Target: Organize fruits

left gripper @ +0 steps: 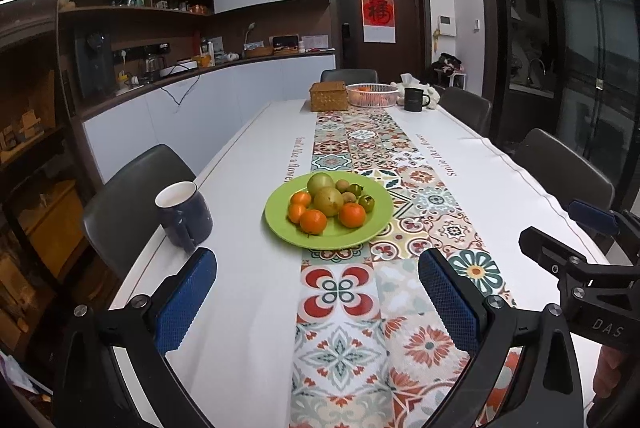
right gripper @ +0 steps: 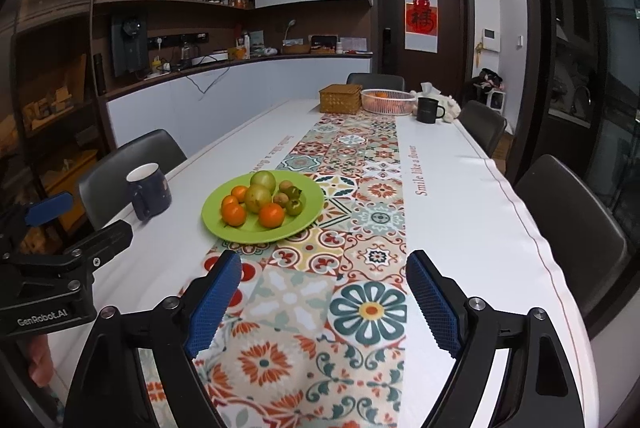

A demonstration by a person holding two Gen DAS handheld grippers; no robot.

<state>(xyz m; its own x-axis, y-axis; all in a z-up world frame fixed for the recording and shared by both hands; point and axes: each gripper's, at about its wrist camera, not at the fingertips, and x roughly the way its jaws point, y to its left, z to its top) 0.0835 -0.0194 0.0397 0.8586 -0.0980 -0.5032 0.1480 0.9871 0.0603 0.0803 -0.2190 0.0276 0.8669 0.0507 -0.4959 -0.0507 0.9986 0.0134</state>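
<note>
Four oranges (left gripper: 313, 221), two mugs (left gripper: 185, 215)

The left gripper (left gripper: 318, 292) hangs above the table's (left gripper: 248, 308) near end, jaws spread wide and empty. Ahead, on the patterned runner (left gripper: 352, 308), a green plate (left gripper: 340, 240) carries oranges (left gripper: 313, 221) and green fruit (left gripper: 328, 201). A dark mug (left gripper: 184, 214) stands by the table's left edge.
</note>
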